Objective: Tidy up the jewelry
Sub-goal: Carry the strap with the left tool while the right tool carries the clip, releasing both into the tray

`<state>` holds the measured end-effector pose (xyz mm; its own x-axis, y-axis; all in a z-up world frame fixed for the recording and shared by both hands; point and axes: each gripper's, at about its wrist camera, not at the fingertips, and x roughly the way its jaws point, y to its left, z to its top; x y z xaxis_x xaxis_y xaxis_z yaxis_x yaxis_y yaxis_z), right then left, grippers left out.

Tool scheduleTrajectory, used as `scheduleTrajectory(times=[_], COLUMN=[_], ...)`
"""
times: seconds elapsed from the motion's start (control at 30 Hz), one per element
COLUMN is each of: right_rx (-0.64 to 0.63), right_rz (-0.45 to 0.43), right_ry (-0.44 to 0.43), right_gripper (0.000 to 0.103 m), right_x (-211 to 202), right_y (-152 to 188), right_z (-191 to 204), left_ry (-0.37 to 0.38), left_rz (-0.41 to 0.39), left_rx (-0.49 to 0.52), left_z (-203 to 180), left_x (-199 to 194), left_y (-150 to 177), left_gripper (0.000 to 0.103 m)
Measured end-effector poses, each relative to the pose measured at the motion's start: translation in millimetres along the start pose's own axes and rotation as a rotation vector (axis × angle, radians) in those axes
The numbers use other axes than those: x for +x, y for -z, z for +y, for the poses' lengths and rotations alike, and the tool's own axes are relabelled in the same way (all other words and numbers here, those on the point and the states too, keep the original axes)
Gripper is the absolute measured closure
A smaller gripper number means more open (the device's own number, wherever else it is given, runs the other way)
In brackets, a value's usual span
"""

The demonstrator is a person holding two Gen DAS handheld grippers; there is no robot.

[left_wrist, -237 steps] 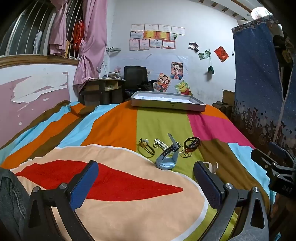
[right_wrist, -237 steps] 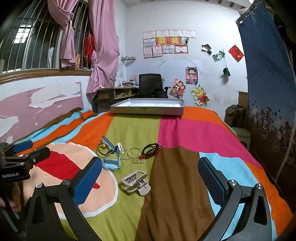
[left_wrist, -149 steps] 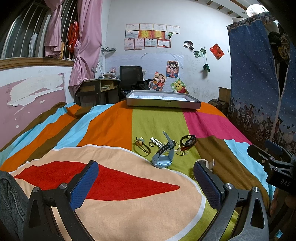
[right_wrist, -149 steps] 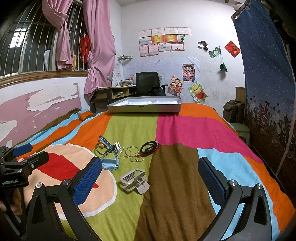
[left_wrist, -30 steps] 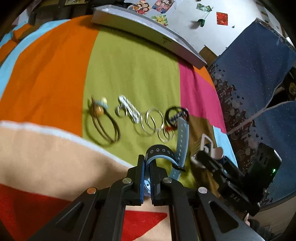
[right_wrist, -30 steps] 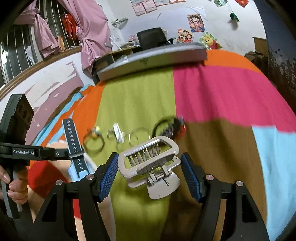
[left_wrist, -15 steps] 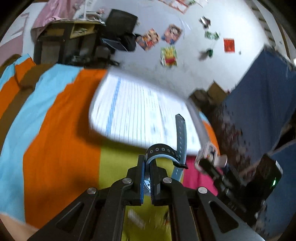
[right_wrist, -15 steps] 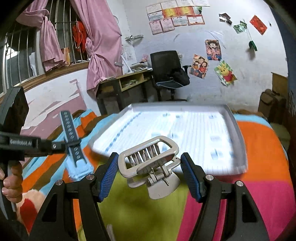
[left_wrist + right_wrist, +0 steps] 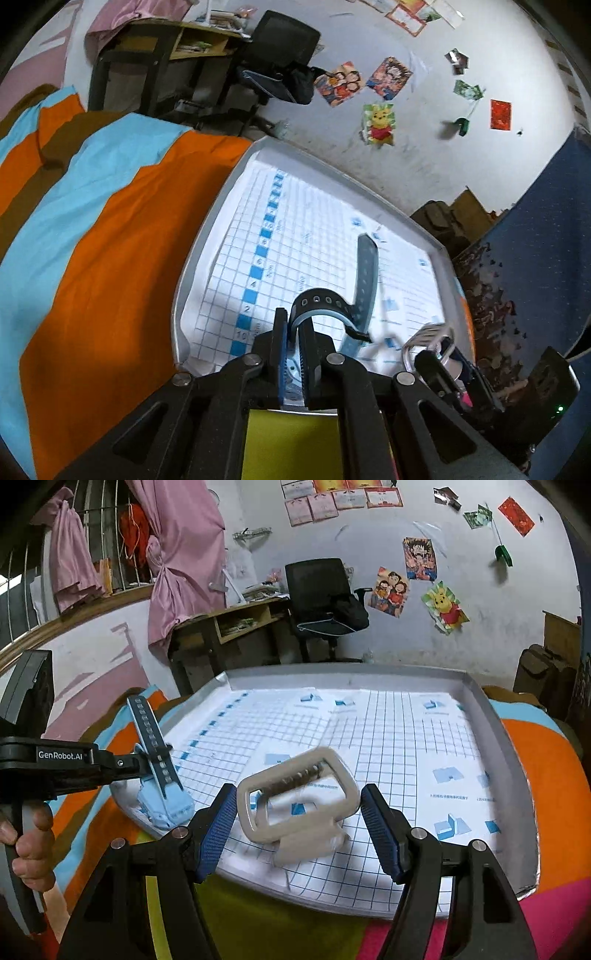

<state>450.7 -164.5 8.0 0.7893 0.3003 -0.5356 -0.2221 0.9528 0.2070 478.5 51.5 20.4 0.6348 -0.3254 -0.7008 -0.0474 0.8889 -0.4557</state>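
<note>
Two hand-held grippers | left (image 9: 291,354) clamps watch (image 9: 364,280) | right (image 9: 299,827) open around hair clip (image 9: 295,805)

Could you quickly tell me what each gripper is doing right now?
Left gripper: shut on the light blue plastic watch.
Right gripper: open, the white plastic hair claw clip blurred between its jaws above the grey tray.

Your right gripper (image 9: 299,827) has a matte black frame with angular cut-outs, silver round screws at the joints, and ribbed blue pads (image 9: 218,829) lining its fingers. Your left gripper (image 9: 293,360) is built the same way: black arms, silver screws, blue ribbed pads. White lettering reading "GenRobot.AI" runs along its black side. A small green light glows on the right one's black housing.
</note>
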Motion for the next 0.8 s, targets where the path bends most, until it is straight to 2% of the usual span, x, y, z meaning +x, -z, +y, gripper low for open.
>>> scheduleTrajectory(times=[0.07, 0.13, 0.23, 0.3, 0.37, 0.43, 0.47, 0.5, 0.57, 0.7, 0.8], right_rx=[-0.003, -0.005, -0.003, 0.001, 0.010, 0.020, 0.018, 0.006, -0.014, -0.021, -0.038], right_rz=[-0.001, -0.003, -0.025, -0.045, -0.063, -0.084, -0.093, -0.107, -0.124, -0.170, -0.222], right_ry=[-0.001, 0.007, 0.016, 0.012, 0.015, 0.010, 0.009, 0.012, 0.021, 0.026, 0.031], right_gripper=[0.040, 0.039, 0.030, 0.029, 0.028, 0.021, 0.019, 0.017, 0.017, 0.016, 0.011], right_x=[0.6, -1.6, -10.5, -20.1, -30.5, -43.7, -49.3, -58.2, -70.2, -105.8, -141.1], right_y=[1.2, 0.7, -0.4, -1.0, -1.3, -0.6, -0.8, -0.9, 0.3, 3.5, 10.6], right_z=[-1.0, -0.7, -2.2, -3.0, -4.0, -4.0, -3.1, 0.1, 5.5, 14.9, 25.4], left_ry=[0.002, 0.011, -0.016, -0.050, -0.058, -0.061, -0.058, -0.062, -0.075, -0.069, -0.056], left_rz=[0.004, -0.001, -0.036, -0.068, -0.097, -0.141, -0.172, -0.209, -0.272, -0.280, -0.352], left_rx=[-0.018, -0.038, -0.026, -0.010, 0.017, 0.050, 0.062, 0.072, 0.085, 0.105, 0.144], left_z=[5.3, 8.2, 8.2, 7.2, 6.1, 4.8, 3.8, 2.2, -1.3, -5.5, -10.9], left_x=[3.6, 3.7, -1.7, -8.1, -16.7, -29.4, -36.8, -45.3, -62.2, -84.8, -117.5], left_y=[-0.3, 1.1, 5.1, 8.5, 14.0, 21.8, 25.5, 29.9, 38.0, 48.7, 64.7], left_gripper=[0.097, 0.092, 0.075, 0.063, 0.060, 0.046, 0.027, 0.014, 0.013, 0.013, 0.008])
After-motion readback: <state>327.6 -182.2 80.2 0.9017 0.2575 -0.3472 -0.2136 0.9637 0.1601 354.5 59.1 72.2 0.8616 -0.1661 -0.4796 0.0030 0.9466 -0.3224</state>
